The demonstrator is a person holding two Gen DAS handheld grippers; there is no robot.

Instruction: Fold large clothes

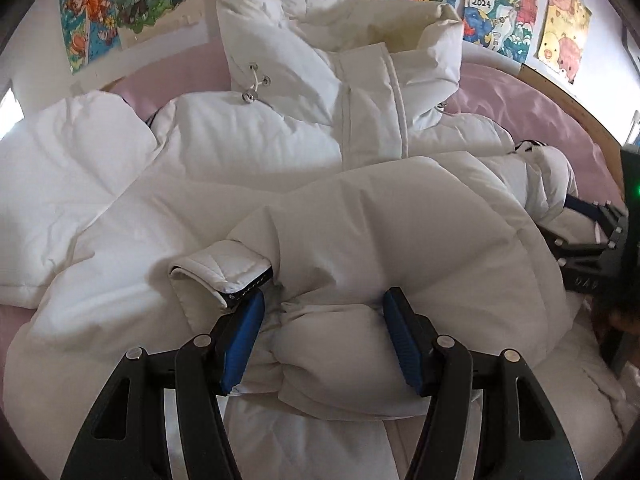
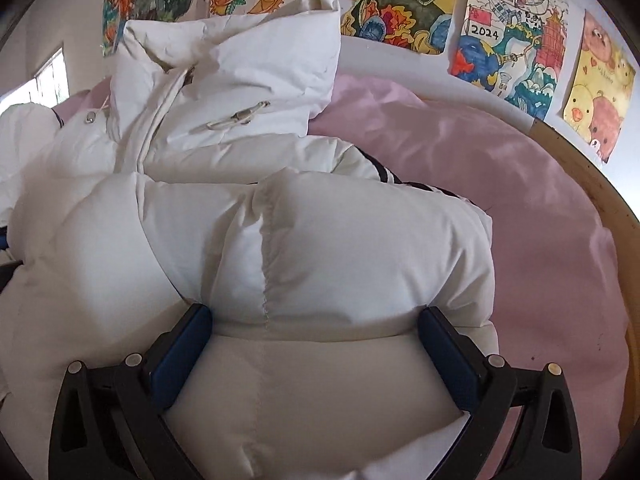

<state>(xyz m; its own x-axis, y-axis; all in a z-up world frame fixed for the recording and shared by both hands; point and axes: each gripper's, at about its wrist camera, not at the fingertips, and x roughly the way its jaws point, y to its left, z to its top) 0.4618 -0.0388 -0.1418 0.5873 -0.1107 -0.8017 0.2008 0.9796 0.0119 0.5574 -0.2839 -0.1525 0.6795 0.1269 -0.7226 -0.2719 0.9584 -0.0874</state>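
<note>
Across a pink bed (image 2: 520,208) lies the white puffer coat (image 1: 248,152). Left gripper (image 1: 324,340) half open and right gripper (image 2: 316,356) spread wide both straddle its puffy folded sleeve (image 1: 400,216). Soft, light, springy, probably slippery: pinch deep at seams.

support: bed (image 2: 592,216), pink sheet (image 2: 540,260) | on it: white puffer jacket (image 1: 280,152) | frame: apparently wooden

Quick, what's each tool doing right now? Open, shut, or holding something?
Left tool: around a puffy fold of the white jacket; a firm grip cannot be told.
Right tool: wide open around the jacket's bulk.
</note>
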